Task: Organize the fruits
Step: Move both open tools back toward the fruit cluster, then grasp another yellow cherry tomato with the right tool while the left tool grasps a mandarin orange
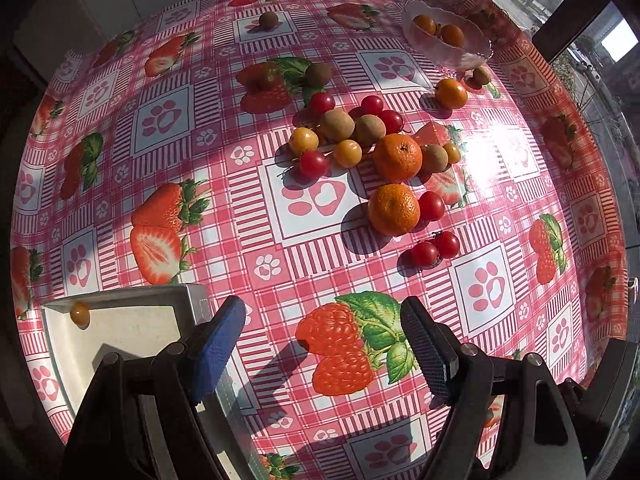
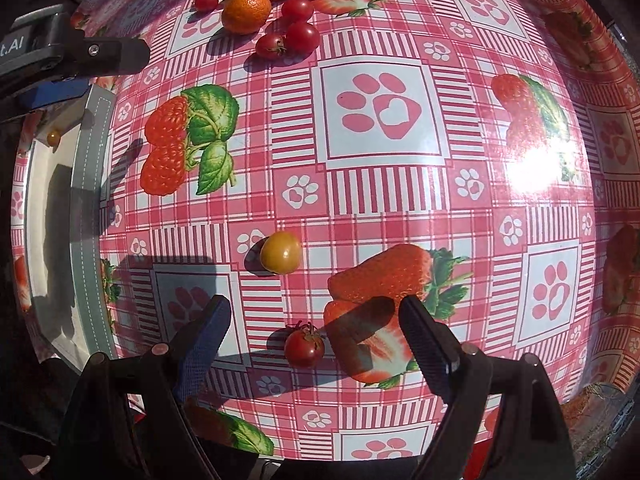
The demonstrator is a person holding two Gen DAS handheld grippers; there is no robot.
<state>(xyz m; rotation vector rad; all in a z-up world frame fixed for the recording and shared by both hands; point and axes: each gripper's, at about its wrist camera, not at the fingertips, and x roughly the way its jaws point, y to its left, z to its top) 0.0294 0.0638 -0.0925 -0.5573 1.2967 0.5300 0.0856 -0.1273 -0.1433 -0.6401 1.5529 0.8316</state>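
Note:
A pile of fruit lies mid-table in the left wrist view: two oranges (image 1: 394, 209), red cherry tomatoes (image 1: 314, 163), yellow tomatoes (image 1: 347, 153) and brown longans (image 1: 337, 124). My left gripper (image 1: 322, 344) is open and empty, above the cloth beside a white square tray (image 1: 132, 322) that holds one yellow tomato (image 1: 79, 313). My right gripper (image 2: 316, 340) is open and empty; a red cherry tomato (image 2: 304, 347) lies between its fingers and a yellow tomato (image 2: 281, 253) just beyond. The tray (image 2: 90, 184) is at the right wrist view's left edge.
A glass bowl (image 1: 476, 54) with two orange fruits stands at the far right of the table. Loose longans (image 1: 268, 19) lie at the far side. The table edge curves close behind the bowl. The left gripper's body (image 2: 60, 52) shows at upper left in the right wrist view.

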